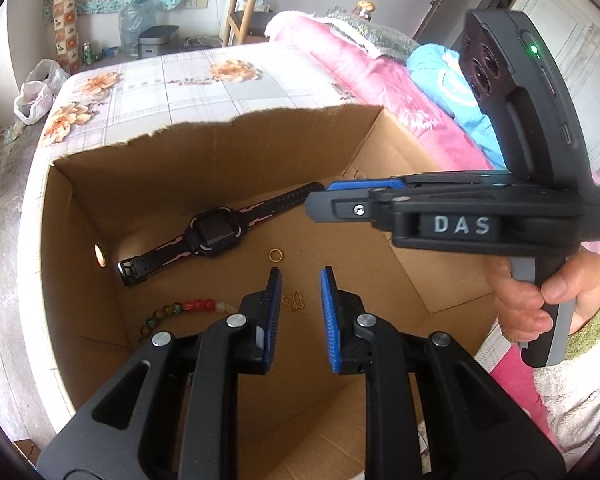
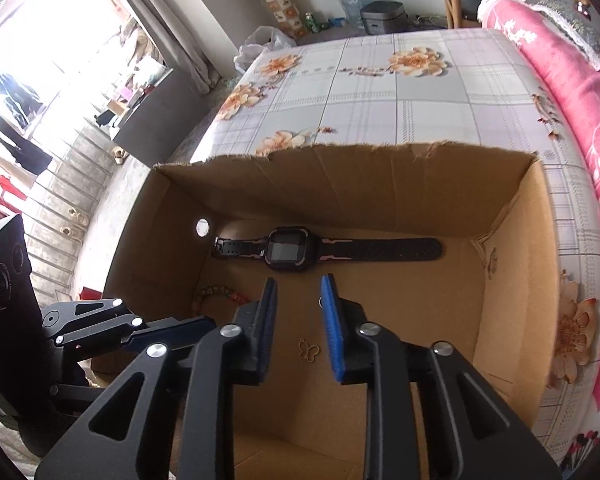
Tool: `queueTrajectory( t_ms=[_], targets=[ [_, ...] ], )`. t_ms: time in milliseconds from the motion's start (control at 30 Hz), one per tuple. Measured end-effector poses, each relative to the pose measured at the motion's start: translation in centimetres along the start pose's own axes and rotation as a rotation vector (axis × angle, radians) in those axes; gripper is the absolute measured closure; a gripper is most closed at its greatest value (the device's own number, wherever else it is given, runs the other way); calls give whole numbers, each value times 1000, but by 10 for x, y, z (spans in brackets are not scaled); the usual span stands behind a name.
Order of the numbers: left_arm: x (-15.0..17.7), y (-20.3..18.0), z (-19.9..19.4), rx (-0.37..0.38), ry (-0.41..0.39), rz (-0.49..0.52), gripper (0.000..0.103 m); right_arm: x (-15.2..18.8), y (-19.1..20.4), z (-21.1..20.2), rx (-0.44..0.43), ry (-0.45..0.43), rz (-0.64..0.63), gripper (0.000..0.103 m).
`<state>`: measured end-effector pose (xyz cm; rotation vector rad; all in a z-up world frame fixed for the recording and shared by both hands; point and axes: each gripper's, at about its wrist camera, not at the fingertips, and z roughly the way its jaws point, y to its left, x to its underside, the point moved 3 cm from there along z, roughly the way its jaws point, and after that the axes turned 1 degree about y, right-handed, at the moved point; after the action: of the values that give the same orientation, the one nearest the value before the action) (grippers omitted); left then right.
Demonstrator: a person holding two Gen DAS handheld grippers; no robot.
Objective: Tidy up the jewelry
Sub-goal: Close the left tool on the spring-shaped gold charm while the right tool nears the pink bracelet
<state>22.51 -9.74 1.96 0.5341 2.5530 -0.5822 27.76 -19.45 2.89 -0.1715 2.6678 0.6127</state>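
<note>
The left gripper (image 1: 300,276) hangs over the open cardboard box (image 1: 204,148), its blue pads spread a little with nothing between them. Just beyond its left fingertip, on the box floor, lies a small gold butterfly charm (image 1: 295,301); a gold ring (image 1: 275,256) sits a bit farther in, and a string of coloured beads (image 1: 188,307) trails off to the near left. Farthest lies a black smartwatch (image 1: 204,238), its strap running diagonally from near left to far right.

The right gripper (image 2: 299,280) is also parted and empty, tilted down into the box. In its own view the butterfly charm (image 2: 309,350) lies directly below the gap between its jaws, so by my reading either claw could drop onto it, with the right one better lined up. The watch (image 2: 288,249) stretches left to right across the far floor there.

The only readable writing is "DAS" on the right gripper's body, seen from the left wrist, held in a hand (image 1: 528,300) with a fuzzy cuff.
</note>
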Motion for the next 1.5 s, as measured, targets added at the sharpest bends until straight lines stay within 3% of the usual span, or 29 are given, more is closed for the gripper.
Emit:
queueTrajectory(
  t_ms=[167, 300, 433, 567, 700, 867, 967, 1100, 1233, 1500],
  targets=[
    [9, -9, -28, 18, -71, 27, 83, 10, 6, -41, 2, -114, -12, 62],
    [29, -21, -64, 58, -164, 83, 76, 36, 19, -90, 1, -247, -53, 40],
    [62, -35, -97, 109, -246, 152, 65, 84, 36, -139, 4, -366, -86, 18],
    [102, -46, -111, 176, -263, 197, 59, 133, 44, -162, 34, -435, -95, 7],
    [134, -55, -97, 194, -224, 207, 55, 175, 37, -160, 112, -462, -37, 7],
    [153, -56, -47, 33, -148, 222, 56, 214, 11, -123, 150, -390, 115, 7],
    [158, -57, -18, -65, -114, 268, 62, 228, 1, -93, 153, -321, 174, 8],
    [155, -61, 9, -116, -82, 332, 72, 238, 2, -62, 178, -255, 171, 31],
    [151, -57, 25, -139, -37, 332, 85, 240, 4, -48, 117, -215, 194, 46],
    [152, -52, 36, -150, -7, 334, 89, 238, 9, -35, 86, -189, 171, 60]
  ],
)
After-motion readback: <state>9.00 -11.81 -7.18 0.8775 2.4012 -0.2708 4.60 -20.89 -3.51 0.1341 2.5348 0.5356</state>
